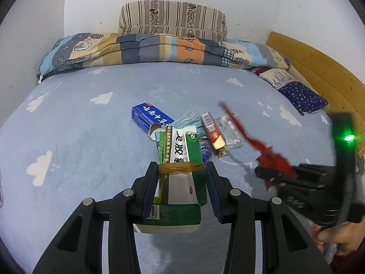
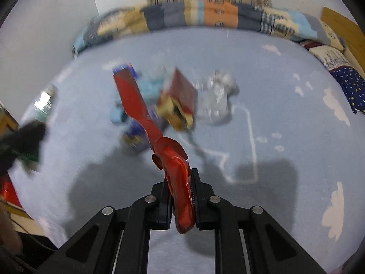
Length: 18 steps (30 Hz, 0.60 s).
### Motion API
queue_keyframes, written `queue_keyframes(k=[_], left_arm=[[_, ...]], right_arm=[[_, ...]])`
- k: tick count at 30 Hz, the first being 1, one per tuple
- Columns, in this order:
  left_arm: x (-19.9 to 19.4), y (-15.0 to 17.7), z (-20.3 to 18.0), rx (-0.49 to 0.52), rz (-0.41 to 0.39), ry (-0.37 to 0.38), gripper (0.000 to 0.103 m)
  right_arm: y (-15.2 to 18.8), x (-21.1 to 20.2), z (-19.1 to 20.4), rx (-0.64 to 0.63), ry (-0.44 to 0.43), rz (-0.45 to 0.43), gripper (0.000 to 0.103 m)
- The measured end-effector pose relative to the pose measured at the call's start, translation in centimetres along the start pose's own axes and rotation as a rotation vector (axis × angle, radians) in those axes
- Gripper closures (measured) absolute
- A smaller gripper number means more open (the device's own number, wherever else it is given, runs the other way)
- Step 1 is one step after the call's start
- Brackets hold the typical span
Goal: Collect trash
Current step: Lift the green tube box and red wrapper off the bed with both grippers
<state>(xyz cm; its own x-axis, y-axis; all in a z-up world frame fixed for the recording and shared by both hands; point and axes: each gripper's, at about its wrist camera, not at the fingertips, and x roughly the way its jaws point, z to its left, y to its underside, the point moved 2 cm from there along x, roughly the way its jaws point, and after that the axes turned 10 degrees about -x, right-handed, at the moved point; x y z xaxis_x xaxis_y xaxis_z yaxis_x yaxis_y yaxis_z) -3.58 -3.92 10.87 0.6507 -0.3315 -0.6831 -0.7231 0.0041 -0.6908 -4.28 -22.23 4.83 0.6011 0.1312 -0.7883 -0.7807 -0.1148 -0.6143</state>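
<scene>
The collecting is under way with both hands loaded. The left gripper (image 1: pixel 182 173) pinches a flattened green-and-white medicine carton (image 1: pixel 180 171), its pads pressed on the carton's two sides; a strip of brown tape crosses the carton just between the fingertips. The right gripper (image 2: pixel 181 196) is pressed together on a long red wrapper (image 2: pixel 159 137), which trails forward from the pinch toward 11 o'clock in the right wrist view, above the heap.

The rest of the trash lies on the bed (image 1: pixel 91 137), piled at 12 o'clock from the left gripper: a blue toothpaste box (image 1: pixel 150 117), a pale blue face mask (image 1: pixel 188 119), a red cigarette pack (image 1: pixel 213 132) and crumpled clear plastic (image 1: pixel 230 131), all touching or overlapping.

No bin or bag shows in either view, so my judgement is that the next move is to carry both pieces off to a container out of view, then return for the heap.

Writing: the carton bears large Chinese characters, of which "胶" reads clearly, a small line with "头痛", and a barcode whose digits end in "856". The blue box carries white Chinese lettering, seen upside down; I cannot read it with certainty. The red pack shows a barcode only.
</scene>
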Motion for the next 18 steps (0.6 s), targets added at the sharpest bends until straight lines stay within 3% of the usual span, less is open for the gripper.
queue_keyframes(k=[6,18], left_arm=[[-0.1,0.2,-0.3,0.009,-0.010,-0.004,0.063],[-0.6,0.3,-1.4,0.064,-0.048,-0.027,0.063]], right_arm=[[-0.4,-3.5,0.3,0.030,-0.029,-0.113,0.089],[-1.0,-3.9,0.3,0.068,-0.071,-0.143,0.089]])
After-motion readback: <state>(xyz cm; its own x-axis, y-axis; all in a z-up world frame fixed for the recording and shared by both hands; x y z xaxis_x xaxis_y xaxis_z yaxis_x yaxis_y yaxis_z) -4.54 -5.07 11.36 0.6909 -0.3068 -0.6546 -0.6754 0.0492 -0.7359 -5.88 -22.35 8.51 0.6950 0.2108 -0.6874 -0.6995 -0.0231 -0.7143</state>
